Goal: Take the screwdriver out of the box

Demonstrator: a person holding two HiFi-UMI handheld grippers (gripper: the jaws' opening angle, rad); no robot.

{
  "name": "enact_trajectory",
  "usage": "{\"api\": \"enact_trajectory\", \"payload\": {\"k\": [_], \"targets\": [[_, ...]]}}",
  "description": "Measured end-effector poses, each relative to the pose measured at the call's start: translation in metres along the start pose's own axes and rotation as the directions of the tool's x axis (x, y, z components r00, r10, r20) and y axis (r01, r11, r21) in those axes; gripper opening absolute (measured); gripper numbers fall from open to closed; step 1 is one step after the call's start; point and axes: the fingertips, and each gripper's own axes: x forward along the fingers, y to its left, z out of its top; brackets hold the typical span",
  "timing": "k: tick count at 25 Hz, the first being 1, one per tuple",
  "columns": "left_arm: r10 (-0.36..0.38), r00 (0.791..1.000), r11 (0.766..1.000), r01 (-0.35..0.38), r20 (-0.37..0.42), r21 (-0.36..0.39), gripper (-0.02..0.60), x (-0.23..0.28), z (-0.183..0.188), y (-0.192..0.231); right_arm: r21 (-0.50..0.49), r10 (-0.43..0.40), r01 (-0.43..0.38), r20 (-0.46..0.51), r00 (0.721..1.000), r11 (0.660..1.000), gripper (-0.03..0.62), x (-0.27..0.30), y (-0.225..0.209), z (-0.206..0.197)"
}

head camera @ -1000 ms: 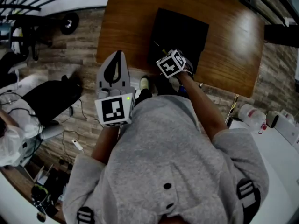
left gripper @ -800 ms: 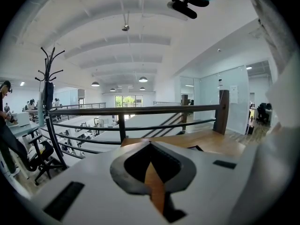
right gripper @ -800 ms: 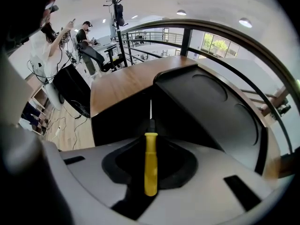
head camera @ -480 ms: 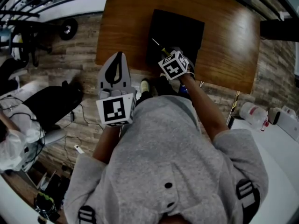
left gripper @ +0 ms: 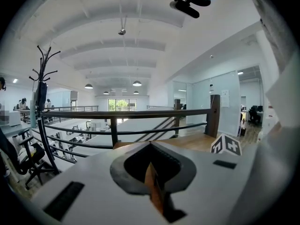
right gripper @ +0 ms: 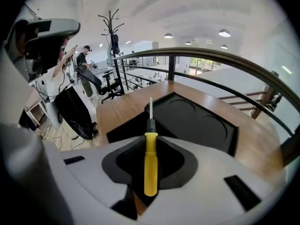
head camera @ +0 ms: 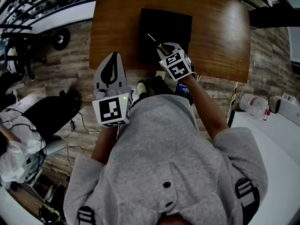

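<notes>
A black box (head camera: pixel 164 25) lies on the wooden table (head camera: pixel 220 36). My right gripper (head camera: pixel 164 48) hangs over the box's near edge, shut on a screwdriver (head camera: pixel 156 42) with a yellow handle. In the right gripper view the screwdriver (right gripper: pixel 150 158) stands upright between the jaws, its metal tip pointing away over the box (right gripper: pixel 197 118), clear of it. My left gripper (head camera: pixel 111 67) is held to the left of the table's near corner, over the floor. In the left gripper view its jaws meet with nothing in them (left gripper: pixel 152 172).
A dark railing (right gripper: pixel 225 60) runs behind the table's far side. A black bag (head camera: pixel 47 107) and cables lie on the floor at the left. A white surface with bottles (head camera: pixel 253 111) stands at the right. The person's grey sweater fills the lower head view.
My right gripper has risen with the screwdriver, whose tip now stands higher over the box. The left gripper has stayed about where it was.
</notes>
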Motion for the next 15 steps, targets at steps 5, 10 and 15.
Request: {"api": "enact_trajectory", "payload": {"k": [5, 10, 15], "targets": [[-0.033, 0.999, 0.999, 0.033, 0.032, 0.0, 0.014, -0.01, 0.002, -0.008, -0.011, -0.04, 0.041, 0.093, 0.995, 0.999, 0.086, -0.04, -0.002, 0.015], [-0.06, 0.997, 0.998, 0.06, 0.045, 0.007, 0.014, -0.02, 0.008, -0.014, 0.041, -0.077, 0.07, 0.209, 0.975, 0.997, 0.086, -0.083, -0.002, 0.038], [-0.087, 0.994, 0.996, 0.085, 0.067, 0.03, 0.014, -0.034, 0.01, -0.019, 0.073, -0.116, 0.097, 0.323, 0.939, 0.993, 0.086, -0.129, 0.006, 0.054]]}}
